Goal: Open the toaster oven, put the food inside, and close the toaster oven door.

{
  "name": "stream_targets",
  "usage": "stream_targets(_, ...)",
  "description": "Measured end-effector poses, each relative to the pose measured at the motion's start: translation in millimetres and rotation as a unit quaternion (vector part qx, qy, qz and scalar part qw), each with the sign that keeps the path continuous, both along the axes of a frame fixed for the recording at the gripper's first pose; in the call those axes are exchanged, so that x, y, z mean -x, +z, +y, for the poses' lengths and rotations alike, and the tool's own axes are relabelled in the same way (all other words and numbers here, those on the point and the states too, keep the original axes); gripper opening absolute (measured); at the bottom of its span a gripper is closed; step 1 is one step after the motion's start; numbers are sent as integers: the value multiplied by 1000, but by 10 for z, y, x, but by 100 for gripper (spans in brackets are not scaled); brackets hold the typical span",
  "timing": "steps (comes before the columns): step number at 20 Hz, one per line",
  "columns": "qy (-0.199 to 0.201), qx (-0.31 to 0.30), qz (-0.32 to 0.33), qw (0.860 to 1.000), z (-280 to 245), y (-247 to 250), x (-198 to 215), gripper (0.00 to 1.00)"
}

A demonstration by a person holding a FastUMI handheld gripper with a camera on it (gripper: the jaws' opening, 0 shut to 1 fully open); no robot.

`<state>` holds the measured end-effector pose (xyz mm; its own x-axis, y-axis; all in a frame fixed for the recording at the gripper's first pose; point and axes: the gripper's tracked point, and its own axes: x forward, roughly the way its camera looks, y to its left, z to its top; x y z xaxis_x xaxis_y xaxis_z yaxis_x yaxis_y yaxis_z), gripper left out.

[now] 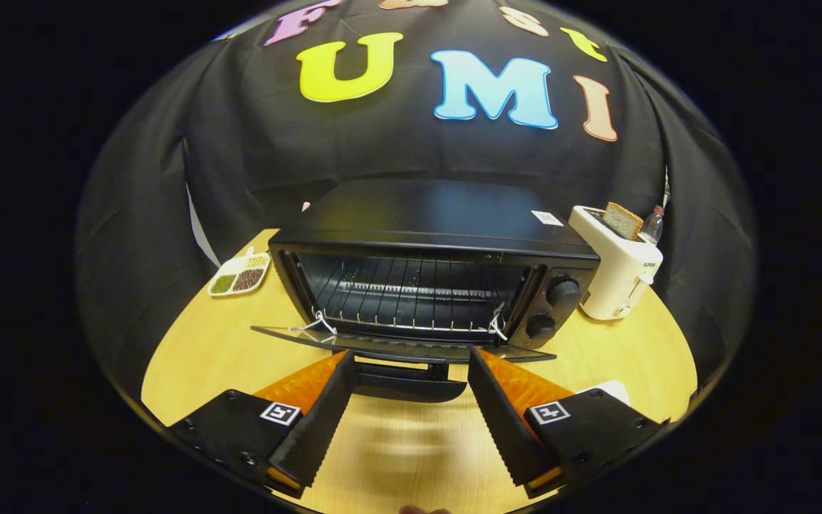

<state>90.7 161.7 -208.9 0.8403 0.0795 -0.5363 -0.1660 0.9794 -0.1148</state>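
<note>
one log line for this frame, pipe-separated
toaster oven door: open, flat | rack: bare | gripper: open, fingers flank door handle | food: not yet inside

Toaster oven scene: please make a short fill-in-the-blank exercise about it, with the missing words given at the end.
1. The door of the toaster oven is ____.
2. The gripper has its fingers ____, with the door handle between them.
3. The slice of bread stands in the white ____ beside the toaster oven.
4. The wire rack inside the toaster oven holds ____ food.

Missing words: open; open; toaster; no
</note>
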Motion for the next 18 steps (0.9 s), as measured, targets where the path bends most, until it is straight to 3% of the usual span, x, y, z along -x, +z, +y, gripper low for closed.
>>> stream_targets(9,0,-34,142,989,-150,-797,413,100)
stream_targets(18,31,-23,146,988,-528,-629,672,99)
